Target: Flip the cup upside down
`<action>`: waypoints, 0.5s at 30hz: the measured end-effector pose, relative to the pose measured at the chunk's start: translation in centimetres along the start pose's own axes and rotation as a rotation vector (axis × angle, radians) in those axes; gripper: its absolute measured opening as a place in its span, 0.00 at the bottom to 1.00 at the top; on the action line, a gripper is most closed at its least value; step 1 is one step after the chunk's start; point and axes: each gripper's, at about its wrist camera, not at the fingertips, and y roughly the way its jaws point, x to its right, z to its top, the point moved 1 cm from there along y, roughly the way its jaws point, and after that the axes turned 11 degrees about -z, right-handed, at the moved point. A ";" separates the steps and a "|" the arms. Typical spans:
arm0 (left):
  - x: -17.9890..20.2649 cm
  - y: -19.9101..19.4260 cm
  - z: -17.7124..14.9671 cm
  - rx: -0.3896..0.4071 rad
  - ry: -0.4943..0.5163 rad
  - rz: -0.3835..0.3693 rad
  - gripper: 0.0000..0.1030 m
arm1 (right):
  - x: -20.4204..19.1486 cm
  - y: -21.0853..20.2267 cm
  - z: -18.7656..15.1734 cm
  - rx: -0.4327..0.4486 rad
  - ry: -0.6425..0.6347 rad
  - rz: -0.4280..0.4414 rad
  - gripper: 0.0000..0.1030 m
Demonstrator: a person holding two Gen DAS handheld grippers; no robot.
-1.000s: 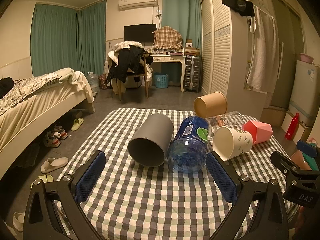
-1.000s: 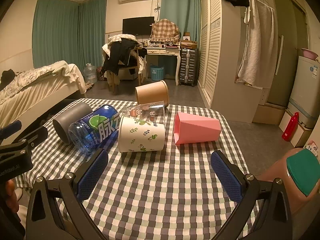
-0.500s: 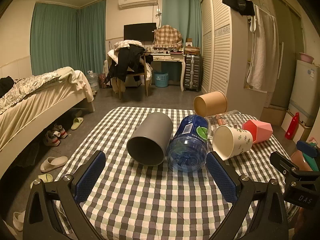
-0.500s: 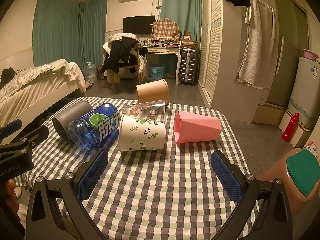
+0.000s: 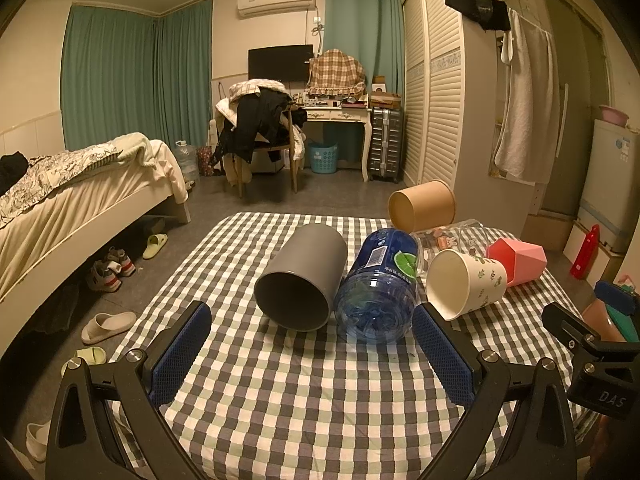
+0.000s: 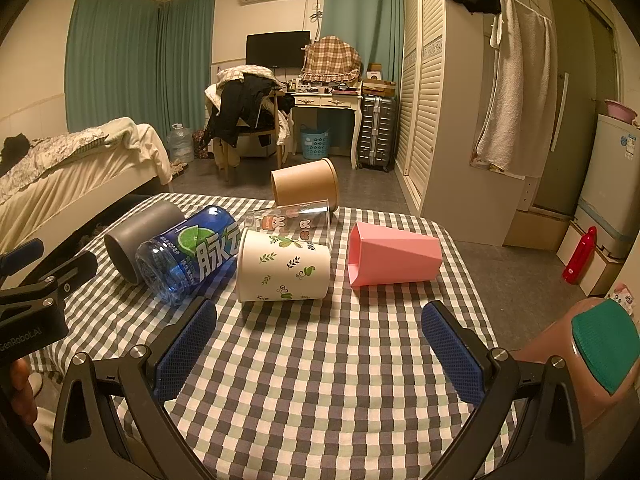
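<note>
Several cups lie on their sides on the checked tablecloth [image 5: 304,408]. A grey cup [image 5: 300,276] [image 6: 138,236], a white leaf-print paper cup [image 5: 466,282] [image 6: 284,268], a pink faceted cup [image 5: 516,260] [image 6: 394,254], a brown paper cup [image 5: 422,206] [image 6: 306,186] and a clear printed cup [image 6: 294,220]. My left gripper [image 5: 312,356] is open and empty, just short of the grey cup. My right gripper [image 6: 318,354] is open and empty, just short of the white and pink cups.
A blue plastic bottle [image 5: 380,284] [image 6: 188,256] lies between the grey and white cups. A brown bin with a green lid [image 6: 592,356] stands right of the table. A bed [image 5: 72,192] is on the left, a wardrobe [image 5: 436,92] behind right.
Both grippers have drifted only slightly; the cups and bottle have not moved.
</note>
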 end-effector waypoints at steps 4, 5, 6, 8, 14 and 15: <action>0.0 0.0 0.0 -0.001 0.000 0.001 1.00 | 0.0 0.0 0.0 0.001 0.001 0.000 1.00; 0.0 0.0 0.0 -0.001 0.000 0.000 1.00 | 0.0 0.0 0.0 0.000 0.002 0.000 1.00; 0.0 0.0 0.0 -0.001 0.001 0.000 1.00 | 0.0 0.0 0.0 0.000 0.002 0.000 1.00; 0.0 0.0 0.0 -0.001 0.000 0.000 1.00 | -0.1 0.0 0.1 0.000 0.002 0.000 1.00; 0.0 0.0 0.0 -0.002 0.000 0.001 1.00 | -0.1 -0.1 0.1 0.003 0.001 -0.002 1.00; 0.0 0.0 0.0 -0.002 0.000 0.001 1.00 | -0.1 -0.1 0.1 0.003 0.001 -0.003 1.00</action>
